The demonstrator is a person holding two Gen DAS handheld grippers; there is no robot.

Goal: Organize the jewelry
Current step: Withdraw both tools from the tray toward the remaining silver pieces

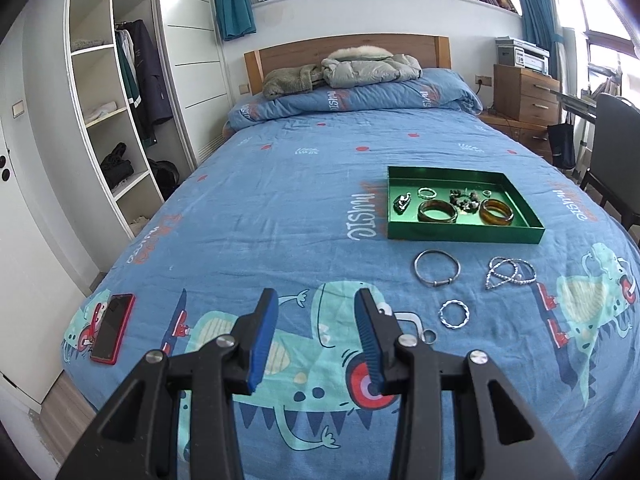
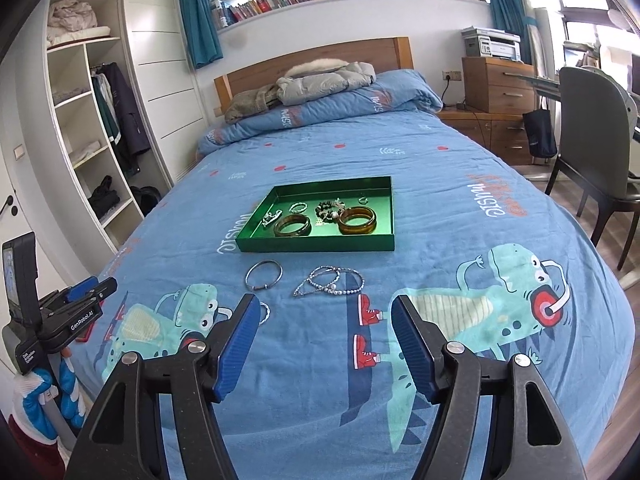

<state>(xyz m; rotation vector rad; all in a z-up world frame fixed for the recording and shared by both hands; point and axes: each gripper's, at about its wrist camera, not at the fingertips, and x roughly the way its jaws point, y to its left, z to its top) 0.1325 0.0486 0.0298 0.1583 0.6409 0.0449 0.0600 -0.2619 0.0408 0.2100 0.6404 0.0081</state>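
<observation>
Just above and right of the left gripper (image 1: pixel 316 300), whose jaws stand apart and empty, lies the twisted silver ring (image 1: pixel 453 313) on the bed (image 1: pixel 280 200), short of the green tray (image 1: pixel 464 235), while the right gripper (image 2: pixel 322 308), jaws wide and empty, faces the pearl strand (image 2: pixel 329 281), the nearer reach likely.

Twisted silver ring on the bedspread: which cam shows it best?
Left wrist view. The twisted silver ring lies whole and unblocked on the bedspread, near the tray. In the right wrist view only a sliver peeks out behind the right tool's left finger.
</observation>
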